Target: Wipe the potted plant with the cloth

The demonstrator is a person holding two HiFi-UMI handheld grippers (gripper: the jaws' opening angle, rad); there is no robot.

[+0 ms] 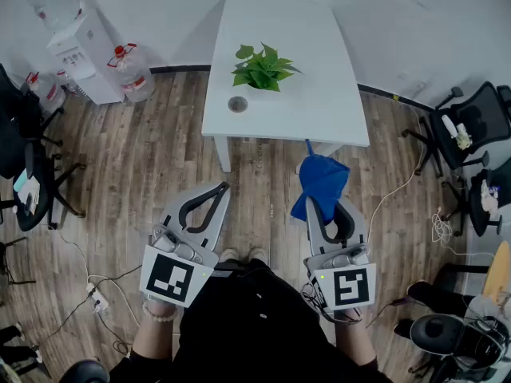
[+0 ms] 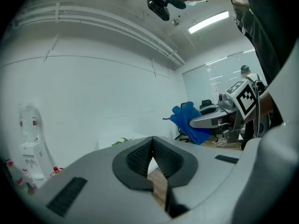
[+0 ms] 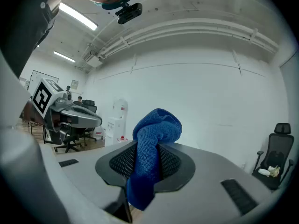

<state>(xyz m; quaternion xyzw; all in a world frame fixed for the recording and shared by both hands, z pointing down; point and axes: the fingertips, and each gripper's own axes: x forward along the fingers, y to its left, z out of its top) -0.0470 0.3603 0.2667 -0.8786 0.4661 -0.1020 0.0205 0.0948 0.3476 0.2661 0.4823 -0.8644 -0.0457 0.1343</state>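
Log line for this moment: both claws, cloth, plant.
left claw: shut, empty | right claw: shut on blue cloth | potted plant: on white table, no contact | wiping: not yet begun

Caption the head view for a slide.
Right gripper clamps a blue cloth; left gripper shut, empty; potted plant stands on the white table ahead.

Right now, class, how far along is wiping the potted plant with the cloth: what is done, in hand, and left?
Done: the right gripper is shut on the blue cloth. In hand: both grippers are held short of the white table; the left gripper is shut and empty. Left: reaching the potted plant and wiping its leaves, which the cloth has not yet touched.
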